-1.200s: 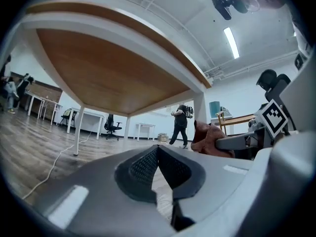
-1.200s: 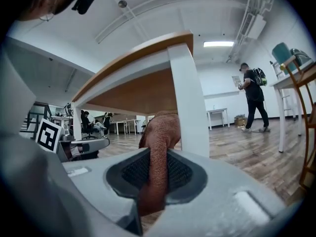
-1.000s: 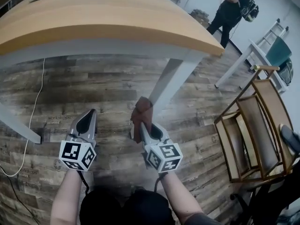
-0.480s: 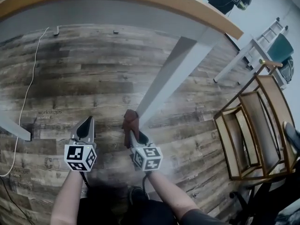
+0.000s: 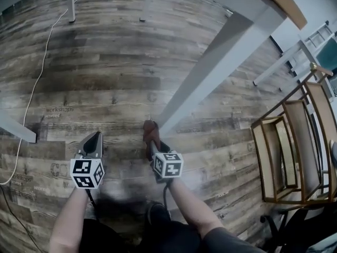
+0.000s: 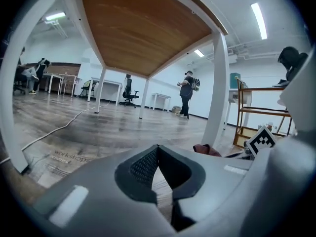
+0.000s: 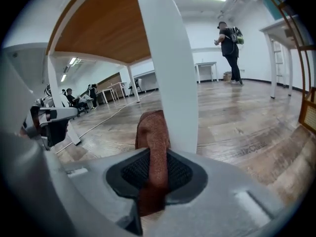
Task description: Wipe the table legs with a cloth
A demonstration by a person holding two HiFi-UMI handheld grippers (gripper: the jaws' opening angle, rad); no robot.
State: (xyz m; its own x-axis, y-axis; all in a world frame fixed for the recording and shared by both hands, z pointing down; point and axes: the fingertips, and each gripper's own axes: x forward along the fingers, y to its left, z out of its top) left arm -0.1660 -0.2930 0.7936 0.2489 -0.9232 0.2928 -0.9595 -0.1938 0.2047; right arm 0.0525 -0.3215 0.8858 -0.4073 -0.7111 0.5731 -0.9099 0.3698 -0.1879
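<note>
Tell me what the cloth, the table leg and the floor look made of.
Cloth: rust-brown fabric, matte, with a nubby surface and soft folds; likely terry or microfibre.
Table leg: smooth, white, flat-sided; probably painted metal, possibly painted wood.
Floor: grey-brown planks with grain and a slight sheen; wood or wood-look laminate.

The wood-plank floor (image 5: 105, 62) bears the white table leg (image 5: 208, 73), a white cable (image 5: 38, 75) and a wooden rack (image 5: 274, 157).

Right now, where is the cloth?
Head view, low centre: the cloth is clamped in the right hand-held gripper, beside the foot of the white table leg.
</note>
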